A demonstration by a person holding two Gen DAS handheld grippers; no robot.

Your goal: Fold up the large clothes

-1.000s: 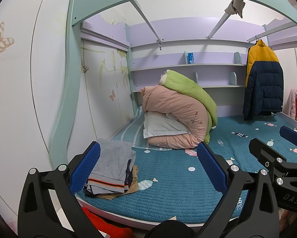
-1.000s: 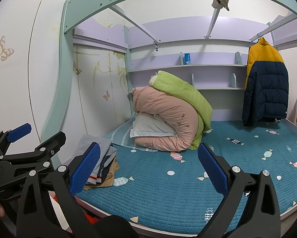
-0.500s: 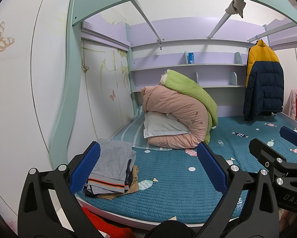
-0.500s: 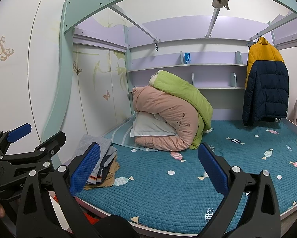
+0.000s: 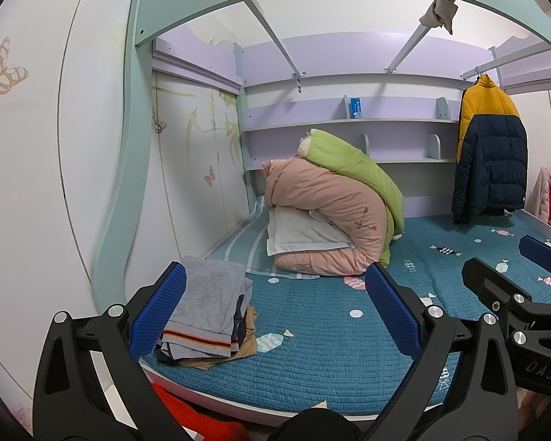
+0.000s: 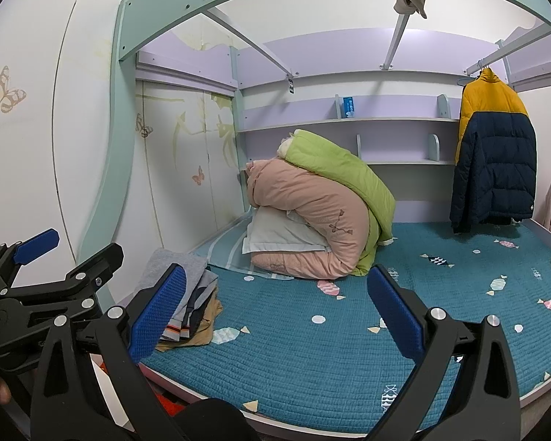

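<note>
We're looking at a loft-style bed frame (image 5: 128,169) in mint green, lilac shelves (image 5: 349,121) along the back wall, and white wardrobe doors (image 6: 25,147) with butterfly decals (image 5: 5,66) (pretty cute). Teal quilted mattress cover (image 6: 312,360) underneath.

Quilted matt cloth bedspread (image 5: 312,349); textured, seemingly rubber fingers (image 5: 393,308).

Both wrist cameras are looking side by side from the near edge across the bed (image 5: 312,349), sharing the quilt pile (image 6: 319,228) at centre frame.
</note>
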